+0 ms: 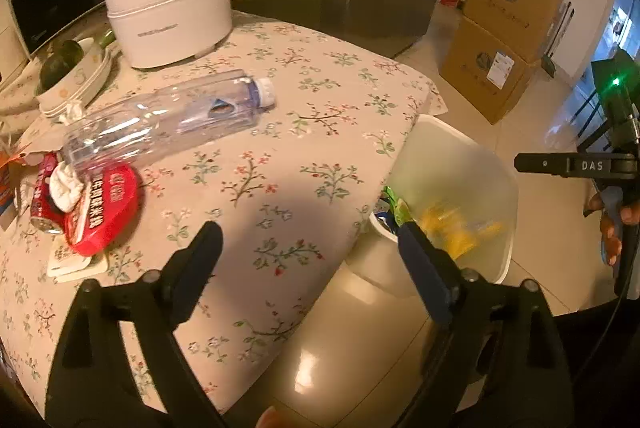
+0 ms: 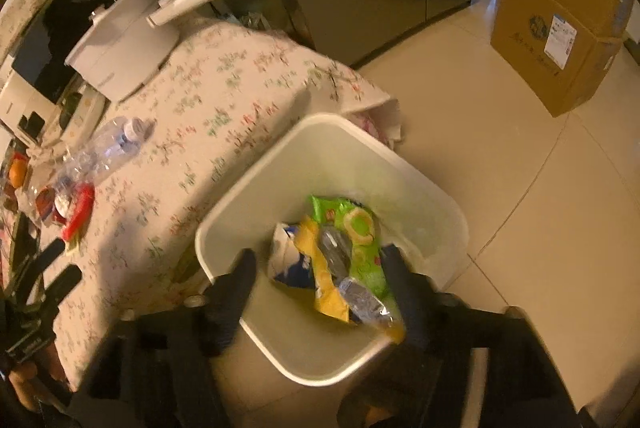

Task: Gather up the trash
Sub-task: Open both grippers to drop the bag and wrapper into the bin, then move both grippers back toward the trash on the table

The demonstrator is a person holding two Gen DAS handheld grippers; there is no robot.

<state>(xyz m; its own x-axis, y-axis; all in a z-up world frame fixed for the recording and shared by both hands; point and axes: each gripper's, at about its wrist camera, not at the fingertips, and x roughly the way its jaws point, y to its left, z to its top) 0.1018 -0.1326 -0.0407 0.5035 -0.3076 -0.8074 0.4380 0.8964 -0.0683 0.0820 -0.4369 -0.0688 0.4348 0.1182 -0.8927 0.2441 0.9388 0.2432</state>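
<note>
My white bin stands on the tiled floor just beside the corner of the table, open at the top, square with rounded corners. Inside it lie crumpled snack wrappers: a green one with pale rings printed on it, a yellow one, a blue and white one, and silvery foil among them. On the flowered cloth a clear plastic bottle lies on its side, empty, its white cap on. Near its base a red can lies tipped, touching a white crumpled tissue and a tilted red round lid with white lettering.
</note>
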